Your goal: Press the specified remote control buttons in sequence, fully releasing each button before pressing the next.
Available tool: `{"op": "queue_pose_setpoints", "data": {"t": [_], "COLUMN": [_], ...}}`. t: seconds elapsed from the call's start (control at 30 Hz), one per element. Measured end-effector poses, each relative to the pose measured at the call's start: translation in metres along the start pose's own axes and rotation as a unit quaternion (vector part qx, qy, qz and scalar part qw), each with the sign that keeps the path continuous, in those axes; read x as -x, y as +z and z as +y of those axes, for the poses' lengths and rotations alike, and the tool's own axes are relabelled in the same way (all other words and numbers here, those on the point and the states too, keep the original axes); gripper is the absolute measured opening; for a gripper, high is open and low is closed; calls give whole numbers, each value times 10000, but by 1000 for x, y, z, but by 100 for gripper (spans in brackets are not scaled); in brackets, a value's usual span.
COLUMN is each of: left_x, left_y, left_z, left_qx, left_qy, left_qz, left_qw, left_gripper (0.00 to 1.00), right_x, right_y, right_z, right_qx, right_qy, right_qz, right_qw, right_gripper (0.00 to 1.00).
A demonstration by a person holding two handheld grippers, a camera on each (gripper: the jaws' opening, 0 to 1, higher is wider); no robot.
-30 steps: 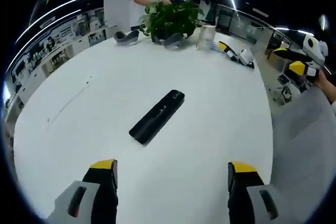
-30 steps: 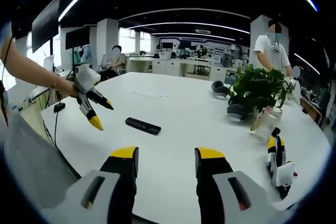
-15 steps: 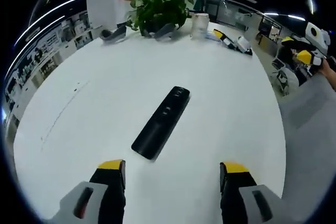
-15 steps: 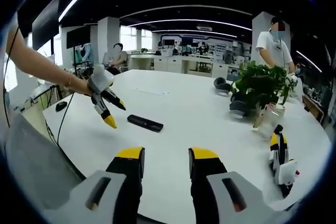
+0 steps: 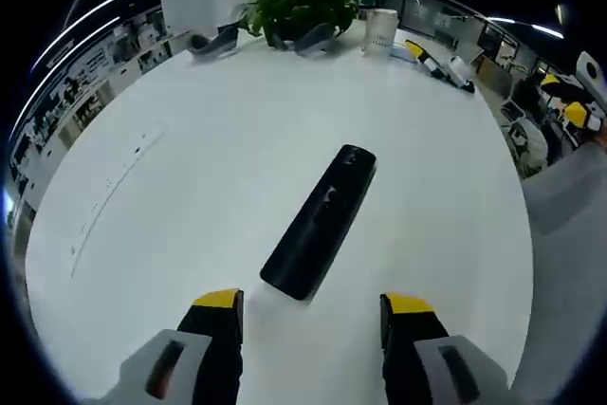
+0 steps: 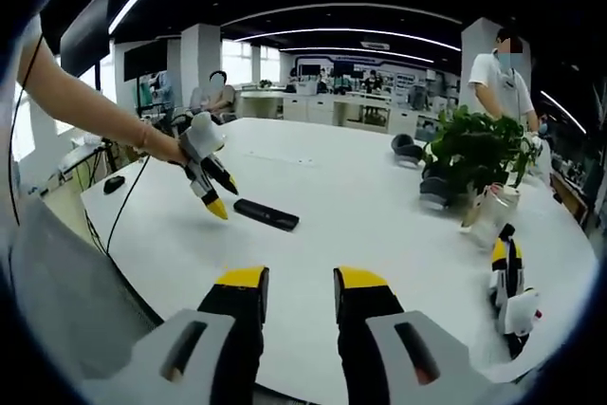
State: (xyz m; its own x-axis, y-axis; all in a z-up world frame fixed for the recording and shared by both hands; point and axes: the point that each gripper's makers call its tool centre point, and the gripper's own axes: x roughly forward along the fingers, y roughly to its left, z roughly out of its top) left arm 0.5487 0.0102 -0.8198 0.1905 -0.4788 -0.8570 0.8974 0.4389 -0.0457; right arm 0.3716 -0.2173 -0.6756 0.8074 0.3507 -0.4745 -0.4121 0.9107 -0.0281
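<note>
A black remote control (image 5: 322, 220) lies flat on the white round table (image 5: 171, 139), its long axis running away from me. My left gripper (image 5: 313, 305) hovers just short of the remote's near end, jaws open and nothing between them. In the right gripper view the same remote (image 6: 266, 214) lies at mid-left, and the left gripper (image 6: 216, 194), held by a person's hand, points down at its left end. My right gripper (image 6: 301, 282) hangs over the table's near edge, far from the remote, with a narrow gap between its jaws.
A potted plant (image 5: 303, 7) (image 6: 474, 154) and a glass jar (image 6: 484, 220) stand at the table's far side. A spare yellow-tipped gripper (image 6: 509, 282) lies near the right edge. Grey objects (image 5: 213, 42) sit beside the plant. A person (image 6: 498, 82) stands behind it.
The left gripper has come closer to the remote, which now looks larger and nearer its jaws. The right gripper's jaws have narrowed steadily.
</note>
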Motion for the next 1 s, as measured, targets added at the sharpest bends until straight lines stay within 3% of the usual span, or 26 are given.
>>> {"op": "queue_pose_setpoints", "data": {"t": [0.13,0.33,0.63,1.0], "left_x": [-4,-9,-18,-22], "left_y": [4,13,15,18], "left_z": [-2,0,6,5], "left_qx": [-178,-257,-581,-884], "left_qy": [-65,-92,-55,-193], "left_qz": [-9,-120,81,167], "left_qw": [9998,9996,9983,9958], "left_gripper": [54,54,52,40], "right_x": [0,0,0,-1], "right_y": [0,-2,-3,-5], "right_z": [0,-1,0,1], "right_qx": [-40,-74,-89,-141], "right_qy": [5,-10,31,74], "right_qz": [3,38,94,138], "right_qw": [10000,10000,9999,9998], "right_gripper": [27,25,22,20]}}
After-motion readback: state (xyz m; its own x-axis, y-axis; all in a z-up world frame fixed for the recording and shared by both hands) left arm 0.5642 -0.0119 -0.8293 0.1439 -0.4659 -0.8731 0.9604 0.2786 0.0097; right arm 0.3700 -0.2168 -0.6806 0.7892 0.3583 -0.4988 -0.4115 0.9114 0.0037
